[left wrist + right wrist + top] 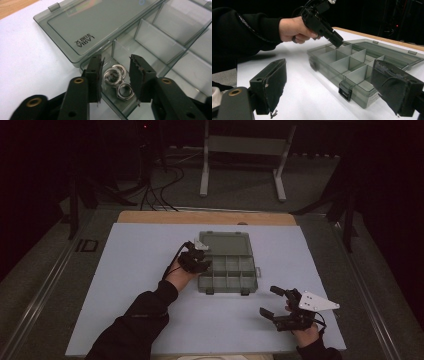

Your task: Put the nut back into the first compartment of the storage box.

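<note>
Black left gripper (115, 75) jaws parted, straddling silver metal nuts (118, 81) in grey translucent compartment box (160, 45); apparently just deposited. Right gripper (279, 302) released, idle.

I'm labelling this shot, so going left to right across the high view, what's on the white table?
Left gripper → grey compartment box → right gripper with its grey three-cornered plate.
</note>
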`<state>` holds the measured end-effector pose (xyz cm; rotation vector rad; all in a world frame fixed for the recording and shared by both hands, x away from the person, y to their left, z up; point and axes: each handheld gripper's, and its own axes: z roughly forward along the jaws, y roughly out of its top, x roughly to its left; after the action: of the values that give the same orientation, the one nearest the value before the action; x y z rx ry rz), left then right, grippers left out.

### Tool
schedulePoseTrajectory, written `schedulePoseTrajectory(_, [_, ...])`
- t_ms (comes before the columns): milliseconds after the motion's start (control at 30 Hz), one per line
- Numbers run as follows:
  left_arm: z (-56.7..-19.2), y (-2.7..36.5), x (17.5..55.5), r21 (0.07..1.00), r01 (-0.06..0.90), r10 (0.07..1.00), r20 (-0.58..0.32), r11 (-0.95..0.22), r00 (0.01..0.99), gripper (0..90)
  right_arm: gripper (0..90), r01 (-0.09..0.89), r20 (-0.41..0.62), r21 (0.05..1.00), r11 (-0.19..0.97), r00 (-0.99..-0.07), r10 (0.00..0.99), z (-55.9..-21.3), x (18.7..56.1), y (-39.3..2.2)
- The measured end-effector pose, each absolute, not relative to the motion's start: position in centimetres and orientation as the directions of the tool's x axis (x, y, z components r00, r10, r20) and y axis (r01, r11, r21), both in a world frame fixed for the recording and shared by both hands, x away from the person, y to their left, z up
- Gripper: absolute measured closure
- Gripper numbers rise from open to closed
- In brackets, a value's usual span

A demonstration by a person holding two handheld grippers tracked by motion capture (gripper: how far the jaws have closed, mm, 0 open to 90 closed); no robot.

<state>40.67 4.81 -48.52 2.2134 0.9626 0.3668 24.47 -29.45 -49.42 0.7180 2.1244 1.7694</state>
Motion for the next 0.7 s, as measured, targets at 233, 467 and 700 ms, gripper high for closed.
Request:
schedulePoseTrajectory(233, [-47.4,5.2,40.2,0.698,0.529,0.728,-0.015,-0.483,0.685,28.8,13.5,0.192,0.096,0.974,0.124,-0.836,0.541,-49.4,24.5,-29.4])
schedulePoseTrajectory(467, [-45.9,6.2,38.7,0.733,0.506,0.678,-0.083,-0.455,0.73,5.4,13.6,0.192,0.096,0.974,0.124,-0.835,0.542,-49.4,24.4,-29.4])
schedulePoseTrajectory(700, [-44.8,7.9,37.2,0.754,0.495,0.667,-0.103,-0.432,0.738,0.1,13.5,0.192,0.095,0.973,0.125,-0.835,0.543,-49.4,24.4,-29.4])
